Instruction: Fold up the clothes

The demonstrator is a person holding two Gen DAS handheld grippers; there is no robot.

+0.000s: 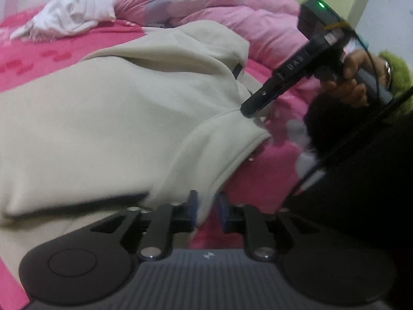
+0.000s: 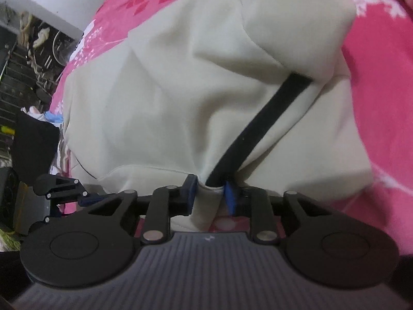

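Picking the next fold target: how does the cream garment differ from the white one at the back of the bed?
The cream garment lies spread broad and mostly smooth, close to the camera; the white garment is a crumpled heap far back beside the pink quilt. The cream garment carries a black strap; the white garment shows none. Both rest on the pink bedsheet.

A pink floral bedsheet (image 1: 64, 59) is spreading out beneath the left tongs (image 1: 206, 206). A pink quilt (image 1: 206, 13) is bunching up far ahead of them, and a crumpled white cloth (image 1: 74, 13) is lying ahead to their left. Cluttered dark shelves (image 2: 31, 59) are standing well left of the right tongs (image 2: 209, 193).
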